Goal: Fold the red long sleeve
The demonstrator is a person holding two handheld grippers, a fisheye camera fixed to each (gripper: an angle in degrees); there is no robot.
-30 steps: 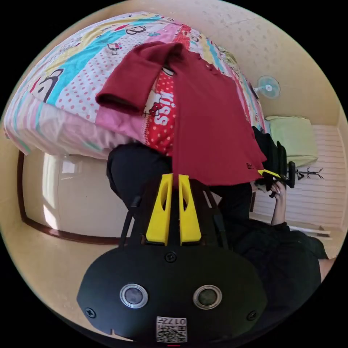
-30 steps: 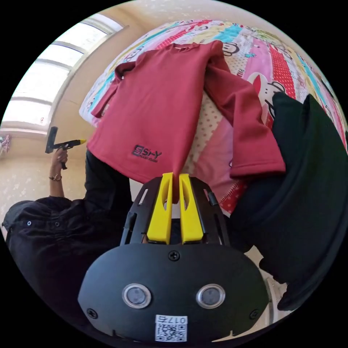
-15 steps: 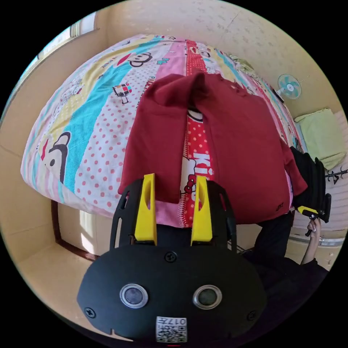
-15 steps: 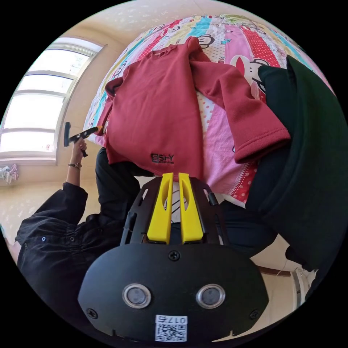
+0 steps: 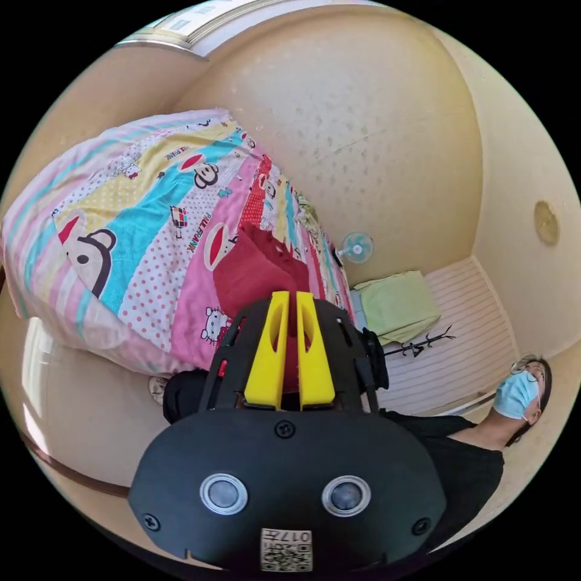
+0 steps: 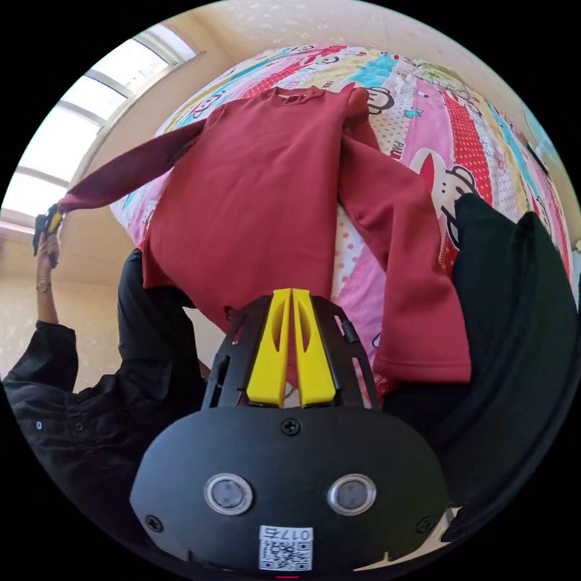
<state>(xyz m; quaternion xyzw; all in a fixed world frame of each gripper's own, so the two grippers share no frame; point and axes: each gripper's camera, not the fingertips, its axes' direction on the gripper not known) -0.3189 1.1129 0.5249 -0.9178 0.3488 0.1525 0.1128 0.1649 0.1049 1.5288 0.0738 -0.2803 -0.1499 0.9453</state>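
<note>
The red long-sleeved fleece top [image 6: 266, 181] lay front up on the bed's patterned cartoon quilt [image 6: 436, 121], its neckline toward the far end and its hem hanging over the near edge of the bed. The right gripper [image 6: 292, 296] had its yellow jaws pressed together on the hem, red cloth pinched between them. One sleeve [image 6: 411, 266] lay along the quilt beside the body of the top, its cuff close to the bed's near edge. The other sleeve [image 6: 121, 172] was drawn out straight past the side edge of the bed, its cuff caught at the left gripper [image 6: 53, 219], which a hand [image 6: 45, 248] held up in front of the bright window [image 6: 72, 127]. In the left gripper view, the left gripper [image 5: 289, 299] had its jaws nearly together with red cloth [image 5: 260, 272] between them; both jaws seemed to press on it, though the cloth was foreshortened there. A dark garment [image 6: 514, 315] lay on the quilt beside the flat sleeve.
</note>
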